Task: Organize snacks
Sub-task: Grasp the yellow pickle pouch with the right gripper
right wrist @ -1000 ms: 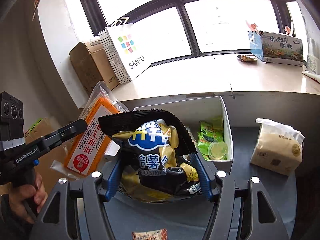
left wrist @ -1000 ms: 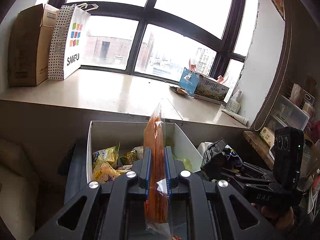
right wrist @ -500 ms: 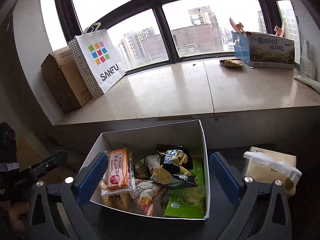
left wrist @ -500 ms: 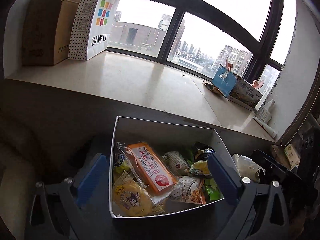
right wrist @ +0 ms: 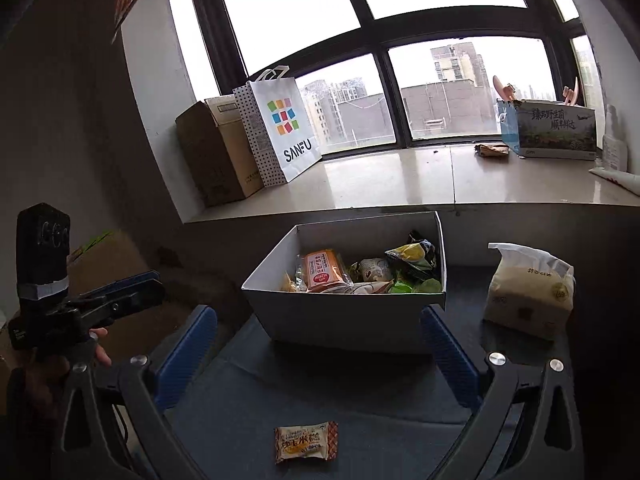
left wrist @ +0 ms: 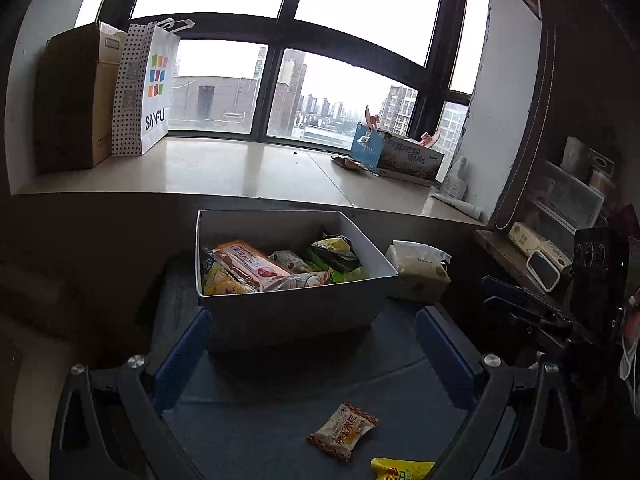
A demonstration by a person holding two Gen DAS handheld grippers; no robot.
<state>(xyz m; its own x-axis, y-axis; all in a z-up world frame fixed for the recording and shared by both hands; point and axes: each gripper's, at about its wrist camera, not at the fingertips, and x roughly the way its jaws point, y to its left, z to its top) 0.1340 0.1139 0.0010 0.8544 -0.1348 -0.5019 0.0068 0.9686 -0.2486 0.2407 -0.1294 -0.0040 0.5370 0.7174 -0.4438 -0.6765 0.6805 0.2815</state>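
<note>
Two pairs of tongs hang over the dark blue table top [left wrist: 280,432], both spread wide with nothing between their fingers. The left gripper [left wrist: 312,356] has its blue pads [left wrist: 182,354] set far apart; ahead of them, and framed by the gap, stands the white box [left wrist: 296,312]. The right gripper [right wrist: 320,356] is just as widely parted, and the same box [right wrist: 344,316] sits ahead of it, slightly toward its left finger.

Inside the box lie the snacks: an orange packet [left wrist: 250,264] on the side toward the left tongs' left finger, a black and yellow chip bag [right wrist: 412,254] at the far right corner, green wrappers [right wrist: 416,286] below it, and yellow packs [left wrist: 218,282] at the near left.

One small rice-cake packet [right wrist: 306,442] lies loose on the table, close in between the right tongs' fingers and nearer than the box; seen from the left tongs the packet [left wrist: 342,430] rests nearer their right finger. Just past it, at the lower edge of the left view, a yellow packet [left wrist: 400,469] pokes in.

Right of the box, beyond both right fingers, stands a tissue pack [right wrist: 528,292], close to the box wall but not clearly touching it.
</note>
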